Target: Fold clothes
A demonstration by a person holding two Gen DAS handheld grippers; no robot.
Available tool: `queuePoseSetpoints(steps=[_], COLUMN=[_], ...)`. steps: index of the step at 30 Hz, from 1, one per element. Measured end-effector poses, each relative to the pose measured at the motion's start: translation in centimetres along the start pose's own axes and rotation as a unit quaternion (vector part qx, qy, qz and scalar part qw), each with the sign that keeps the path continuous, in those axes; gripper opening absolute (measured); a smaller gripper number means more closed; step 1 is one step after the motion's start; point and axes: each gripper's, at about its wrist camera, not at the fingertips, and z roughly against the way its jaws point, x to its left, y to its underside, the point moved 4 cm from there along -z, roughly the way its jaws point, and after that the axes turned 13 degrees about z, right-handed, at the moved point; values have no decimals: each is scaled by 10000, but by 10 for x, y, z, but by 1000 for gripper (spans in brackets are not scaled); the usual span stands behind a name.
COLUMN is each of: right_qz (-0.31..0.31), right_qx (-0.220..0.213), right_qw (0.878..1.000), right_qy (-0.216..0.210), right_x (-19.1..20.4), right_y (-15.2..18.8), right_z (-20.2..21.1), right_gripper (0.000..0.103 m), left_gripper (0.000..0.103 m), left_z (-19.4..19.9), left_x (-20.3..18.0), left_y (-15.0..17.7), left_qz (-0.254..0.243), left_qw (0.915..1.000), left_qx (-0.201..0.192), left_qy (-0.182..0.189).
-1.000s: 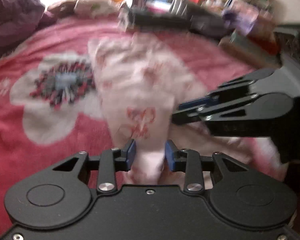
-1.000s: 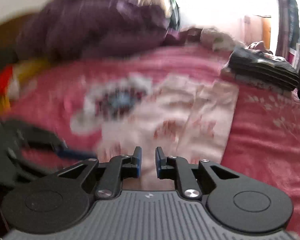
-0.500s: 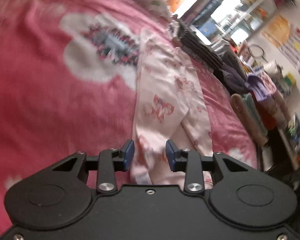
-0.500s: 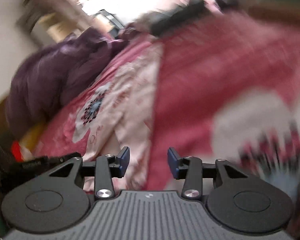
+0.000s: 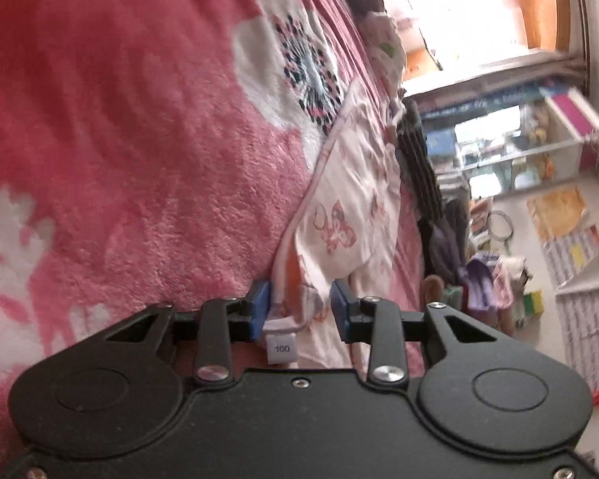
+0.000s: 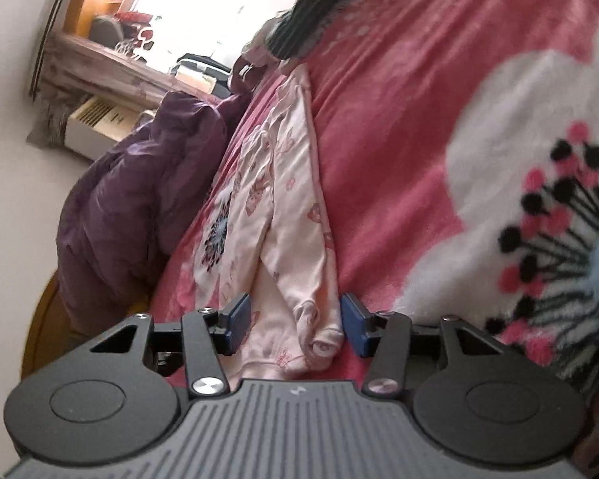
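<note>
Bed: covered by a pink blanket (image 5: pixel 147 127) with big white flowers; both views are strongly tilted.
Garment: a pale pink garment (image 5: pixel 351 199) with a small printed pattern lies flat on the blanket, stretching away from both grippers towards the far side of the bed; its far end overlaps a white flower.
Left gripper (image 5: pixel 299 311): partly open, blue pads either side of the garment's near edge; a white size tag (image 5: pixel 281 346) sits just by the left pad. The right pad stands apart from the cloth; whether the left one touches it I cannot tell.
Right gripper (image 6: pixel 295 321): its jaws have just been opening and stand about half open, with the garment's cuffed near end (image 6: pixel 295 311) between the pads, neither pad pressing on it.
Left of garment: a purple quilt (image 6: pixel 139 199) is heaped near it in the right wrist view.
Far end: a dark striped bundle (image 6: pixel 311 12) on the blanket beyond the garment.
Room: cluttered shelves (image 5: pixel 519 147) to the right, bright window beyond.
</note>
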Motion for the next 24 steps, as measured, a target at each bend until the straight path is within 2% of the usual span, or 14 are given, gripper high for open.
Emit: queuePoseSetpoints(steps=[4, 6, 7, 9, 10, 13, 16, 24], right_qz=[-246, -325, -356, -372, -340, -120, 108, 84], right_qx=[-17, -51, -61, -53, -72, -134, -182, -179], right_qw=[9997, 9994, 9993, 9993, 9994, 9998, 9998, 9992], right_qy=[-61, -47, -12, 84, 61, 11, 43, 339], right_x=[-2, -3, -4, -7, -8, -5, 0, -13], right_y=[12, 10, 9, 11, 13, 14, 11, 0], right_z=[8, 1, -1, -5, -4, 0, 10, 56], right_gripper=[46, 45, 39, 21, 16, 16, 16, 16], left_gripper=[32, 27, 23, 15, 14, 11, 10, 10], left_z=[-2, -4, -5, -4, -3, 1, 8, 4], left_x=[0, -3, -5, -6, -7, -12, -17, -15], left_y=[2, 6, 8, 11, 12, 21, 32, 85], left_qz=[-227, -559, -669, -774, -820, -1071, -1107, -1028], left_qw=[9996, 9977, 9967, 9957, 9951, 9923, 9922, 9925], left_qx=[-66, -166, -203, -252, -273, -359, -380, 71], left_qy=[-172, -355, -409, -451, -474, -516, -421, -664])
